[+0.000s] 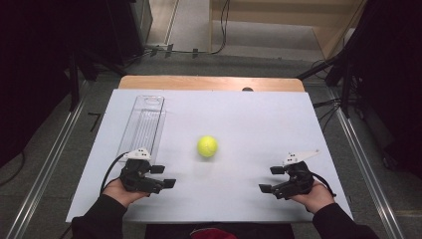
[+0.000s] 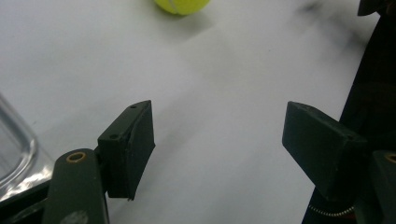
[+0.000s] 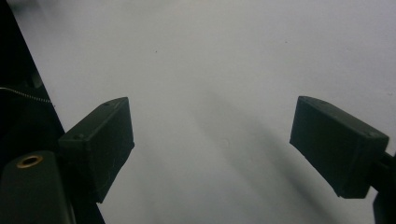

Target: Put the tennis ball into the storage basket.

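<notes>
Nearest the table's [image 1: 278, 107] front edge, left gripper [image 1: 163, 176] and right gripper [image 1: 271, 179] at rest on the white surface – jaws apart, nothing between. Midway beyond, a yellow tennis ball [image 1: 207, 146], well clear of both. Farther left, a clear plastic tray [image 1: 144, 124].

Tennis ball [image 1: 207, 146], centre of high view: fuzzy yellow-green felt, matt. Table cover [image 1: 259, 124]: smooth, matt white sheet; bare wood edge [image 1: 209, 82] along the top, light-toned with a slight sheen. Tray [image 1: 143, 124], upper left: clear plastic, glossy, ribbed floor. Left gripper [image 1: 163, 176] and right gripper [image 1: 271, 179]: black matt plastic; pads [image 2: 140, 149] look dull and rubbery, faintly scuffed.
</notes>
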`<state>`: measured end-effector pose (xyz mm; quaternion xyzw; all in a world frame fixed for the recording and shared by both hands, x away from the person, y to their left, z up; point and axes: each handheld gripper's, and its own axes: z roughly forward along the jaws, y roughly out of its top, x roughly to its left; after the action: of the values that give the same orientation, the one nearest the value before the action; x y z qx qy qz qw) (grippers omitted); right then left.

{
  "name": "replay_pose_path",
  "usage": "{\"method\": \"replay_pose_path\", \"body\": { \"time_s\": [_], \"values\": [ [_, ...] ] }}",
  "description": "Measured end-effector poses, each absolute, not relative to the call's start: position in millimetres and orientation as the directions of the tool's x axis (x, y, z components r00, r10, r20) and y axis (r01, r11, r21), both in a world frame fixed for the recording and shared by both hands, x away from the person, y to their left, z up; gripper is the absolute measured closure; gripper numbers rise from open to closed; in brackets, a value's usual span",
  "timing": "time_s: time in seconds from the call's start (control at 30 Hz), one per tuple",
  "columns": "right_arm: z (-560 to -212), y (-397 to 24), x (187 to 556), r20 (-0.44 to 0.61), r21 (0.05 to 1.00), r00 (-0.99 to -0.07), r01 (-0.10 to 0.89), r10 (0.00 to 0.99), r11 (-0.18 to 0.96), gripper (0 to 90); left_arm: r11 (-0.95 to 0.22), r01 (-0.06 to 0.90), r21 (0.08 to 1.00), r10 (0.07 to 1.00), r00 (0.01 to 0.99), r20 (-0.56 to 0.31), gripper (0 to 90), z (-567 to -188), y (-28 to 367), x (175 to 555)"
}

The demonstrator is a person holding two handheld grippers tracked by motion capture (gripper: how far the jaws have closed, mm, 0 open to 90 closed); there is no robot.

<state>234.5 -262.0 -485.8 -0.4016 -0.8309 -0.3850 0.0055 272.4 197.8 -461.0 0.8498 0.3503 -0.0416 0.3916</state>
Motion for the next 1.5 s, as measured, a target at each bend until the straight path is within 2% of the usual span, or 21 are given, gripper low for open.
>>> {"method": "replay_pose_path", "body": {
  "time_s": [0.87,0.93,1.13,1.2,1.23,1.3,1.5],
  "values": [
    [-486.1,-266.6,231.3,0.313,0.644,-0.66,0.676,0.683,0.358,11.4,-0.464,0.596,0.655,0.553,0.773,-0.312,25.8,-452.8,166.5,275.7],
    [-486.3,-267.2,231.0,0.311,0.643,-0.659,0.676,0.685,0.358,11.4,-0.467,0.6,0.65,0.55,0.772,-0.318,21.4,-452.9,164.5,277.0],
    [-485.3,-268.8,229.7,0.312,0.653,-0.655,0.674,0.688,0.346,11.4,-0.466,0.591,0.658,0.542,0.779,-0.316,20.9,-452.5,159.9,278.4],
    [-485.4,-268.9,229.6,0.313,0.654,-0.653,0.675,0.69,0.342,11.4,-0.458,0.59,0.664,0.529,0.782,-0.33,18.0,-452.2,157.8,279.5],
    [-485.6,-269.4,229.4,0.312,0.65,-0.649,0.678,0.694,0.341,11.4,-0.457,0.587,0.668,0.493,0.792,-0.359,11.8,-452.5,155.6,280.7],
    [-485.5,-269.7,229.3,0.313,0.649,-0.647,0.68,0.695,0.34,11.4,-0.458,0.586,0.669,0.486,0.795,-0.363,4.9,-452.6,153.9,280.7],
    [-486.1,-269.0,229.9,0.309,0.651,-0.645,0.679,0.699,0.338,11.4,-0.474,0.576,0.666,0.488,0.801,-0.346,2.4,-453.6,145.5,283.5]
  ]
}}
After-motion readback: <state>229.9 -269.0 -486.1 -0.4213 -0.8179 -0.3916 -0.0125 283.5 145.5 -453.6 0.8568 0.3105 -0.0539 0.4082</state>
